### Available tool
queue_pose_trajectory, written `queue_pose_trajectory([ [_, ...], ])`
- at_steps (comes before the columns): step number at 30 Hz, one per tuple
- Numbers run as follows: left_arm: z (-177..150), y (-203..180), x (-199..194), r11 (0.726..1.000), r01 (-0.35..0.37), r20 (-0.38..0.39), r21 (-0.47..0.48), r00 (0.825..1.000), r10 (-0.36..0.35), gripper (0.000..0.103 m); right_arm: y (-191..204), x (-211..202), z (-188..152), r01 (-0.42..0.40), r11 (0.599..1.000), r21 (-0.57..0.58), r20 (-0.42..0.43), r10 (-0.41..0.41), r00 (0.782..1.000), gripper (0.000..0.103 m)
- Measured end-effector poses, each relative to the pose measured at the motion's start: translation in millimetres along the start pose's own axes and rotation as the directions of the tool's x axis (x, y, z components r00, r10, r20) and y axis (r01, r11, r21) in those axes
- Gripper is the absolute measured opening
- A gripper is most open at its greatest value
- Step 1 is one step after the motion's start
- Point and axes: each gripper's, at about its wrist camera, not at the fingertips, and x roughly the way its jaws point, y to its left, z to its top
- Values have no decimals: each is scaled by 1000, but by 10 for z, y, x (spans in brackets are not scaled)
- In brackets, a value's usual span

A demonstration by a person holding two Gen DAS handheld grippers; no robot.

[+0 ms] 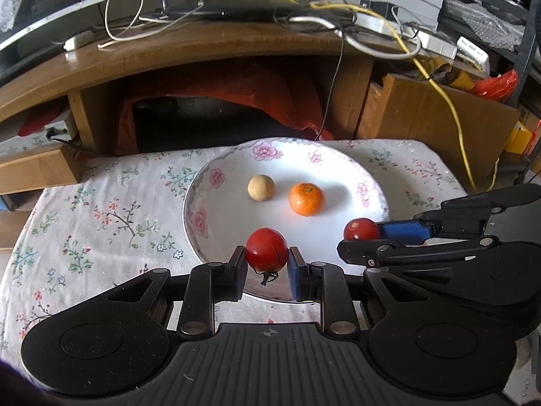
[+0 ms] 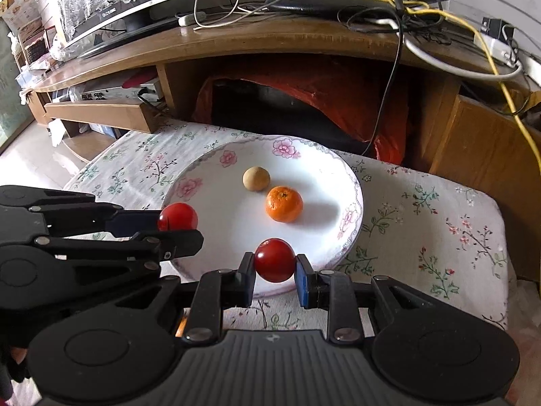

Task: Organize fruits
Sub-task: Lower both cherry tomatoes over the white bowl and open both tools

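A white plate with pink flowers on its rim (image 1: 216,177) (image 2: 189,186) lies on the floral cloth. On it rest a beige round fruit (image 1: 260,187) (image 2: 256,178) and a mandarin (image 1: 306,199) (image 2: 284,204), close together. My left gripper (image 1: 266,253) is shut on a red tomato (image 1: 266,249) with its stalk hanging down, above the plate's near rim. My right gripper (image 2: 274,260) is shut on a second red tomato (image 2: 274,260), also over the near rim. Each gripper shows in the other's view with its tomato (image 1: 361,229) (image 2: 177,217).
A wooden TV stand (image 1: 203,50) (image 2: 270,40) with a tangle of cables and a yellow wire (image 1: 439,91) rises just behind the cloth-covered table (image 1: 101,209) (image 2: 439,209). A dark opening with red plastic (image 1: 236,101) lies under it. A monitor (image 2: 135,6) stands at the back left.
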Motion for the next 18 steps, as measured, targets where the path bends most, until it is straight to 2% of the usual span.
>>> queue_pose_trajectory([
  [5, -7, 33, 72, 1000, -5, -16, -4, 1000, 5, 31, 50, 112, 6, 27, 998, -52, -1, -27, 1000, 26],
  [12, 15, 40, 100, 1000, -11, -17, -9, 1000, 11, 32, 38, 155, 27, 30, 998, -62, 0, -30, 1000, 27],
  [18, 19, 52, 90, 1000, -21, -7, -19, 1000, 21, 38, 31, 147, 32, 32, 998, -62, 9, -32, 999, 27],
])
